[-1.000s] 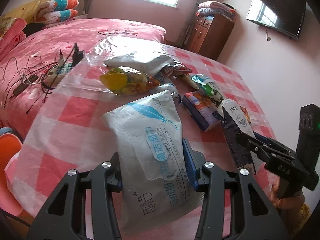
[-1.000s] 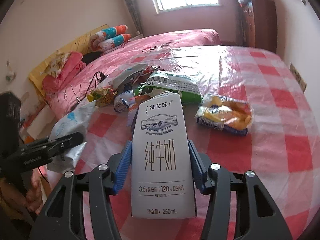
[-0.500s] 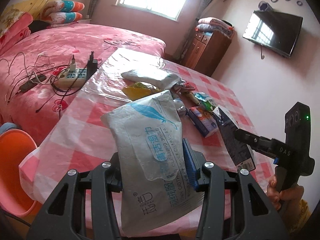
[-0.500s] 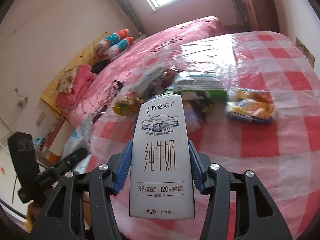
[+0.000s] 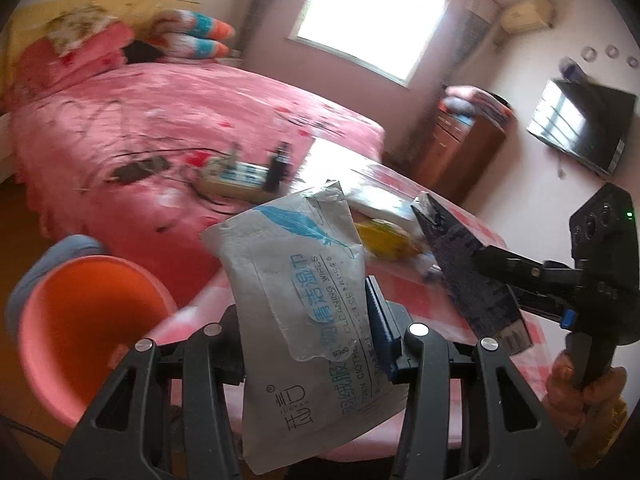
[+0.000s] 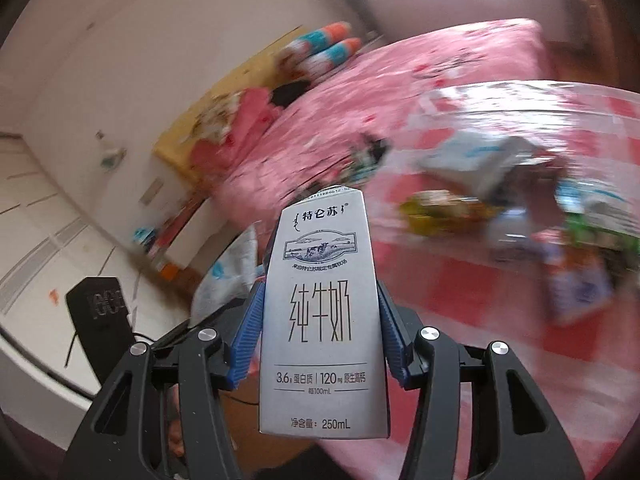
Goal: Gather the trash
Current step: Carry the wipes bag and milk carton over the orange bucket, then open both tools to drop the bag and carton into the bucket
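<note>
My left gripper [image 5: 310, 320] is shut on a grey wet-wipes pack [image 5: 304, 304] with a blue feather print, held off the left edge of the table. Below and to its left stands an orange bin [image 5: 80, 328]. My right gripper [image 6: 320, 332] is shut on a white 250 mL milk carton [image 6: 322, 320], upright between the blue pads [image 6: 248, 336]. That carton [image 5: 472, 276] and the right gripper [image 5: 504, 276] also show at the right of the left wrist view, above the table edge. The wipes pack [image 6: 230, 272] shows behind the carton in the right wrist view.
More wrappers and packets [image 6: 512, 216] lie on the pink checked tablecloth [image 6: 460, 292]. A pink bed [image 5: 180, 120] with a power strip and cables [image 5: 236, 172] is beyond. A wooden cabinet [image 5: 460, 148] and wall TV [image 5: 580, 128] are at the far right. White floor tiles [image 6: 48, 248] lie left.
Both grippers swung left, away from the table's middle, still holding the wipes pack and carton. The orange bin has come into the left wrist view. The table litter slid to the right.
</note>
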